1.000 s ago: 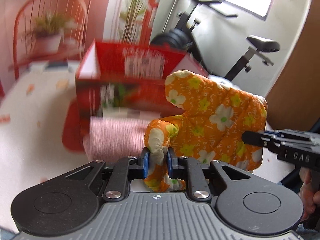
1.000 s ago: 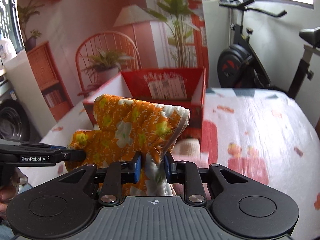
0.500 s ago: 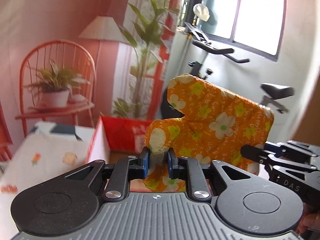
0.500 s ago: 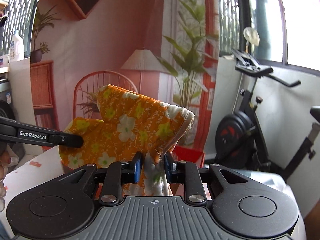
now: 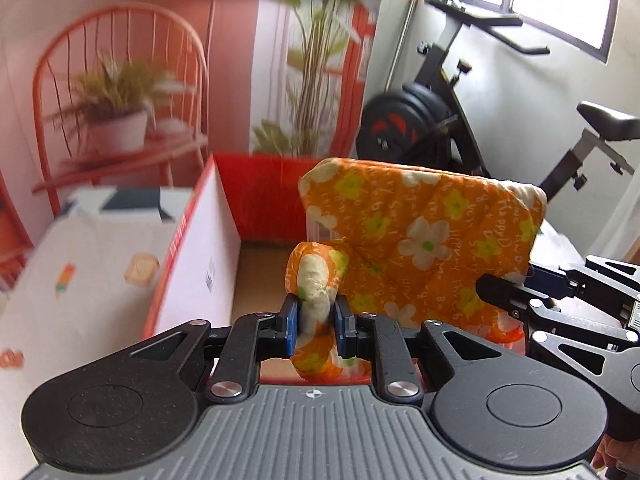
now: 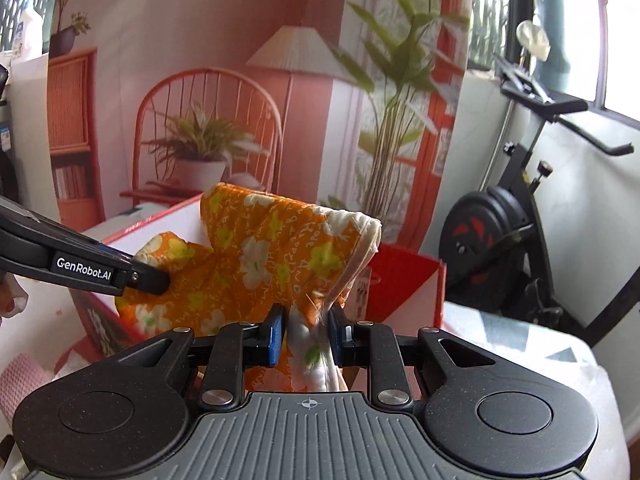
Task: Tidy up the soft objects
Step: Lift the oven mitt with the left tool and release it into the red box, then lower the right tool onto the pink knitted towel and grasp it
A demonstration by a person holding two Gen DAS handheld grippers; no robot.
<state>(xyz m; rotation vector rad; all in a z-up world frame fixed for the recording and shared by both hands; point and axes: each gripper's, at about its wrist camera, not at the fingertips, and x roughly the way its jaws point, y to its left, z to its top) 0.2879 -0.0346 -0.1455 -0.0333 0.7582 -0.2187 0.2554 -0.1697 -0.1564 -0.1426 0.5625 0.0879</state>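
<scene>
the mitt (image 5: 420, 236), orange with white and yellow flowers, hangs in the air between the two grippers, above the open red box (image 5: 256, 196). the left gripper (image 5: 314, 330) is clamped on the mitt's thumb, the padded roll squeezed between its blue pads (image 5: 289, 330). the right gripper (image 6: 306, 334) is clenched on the cuff end, where the pale lining and white trim bunch up between its pads (image 6: 276, 334). in the left view the right gripper's black fingers come in from the right edge and meet the mitt's lower corner; in the right view the left gripper's fingers (one side printed with white lettering) reach in from the left and touch the thumb. the mitt's body stands roughly upright between them, slightly folded along the top. the box has white inner walls and a brown cardboard floor, and it sits on a table (image 5: 80, 264) under a white cloth with small printed shapes. a pink knitted cloth (image 6: 20, 384) lies on the table at the lower left of the right view, near the box. behind the table are an orange-toned backdrop (image 6: 200, 60) showing a chair, plants and a lamp, and an exercise bike (image 6: 508, 232) by the window.
</scene>
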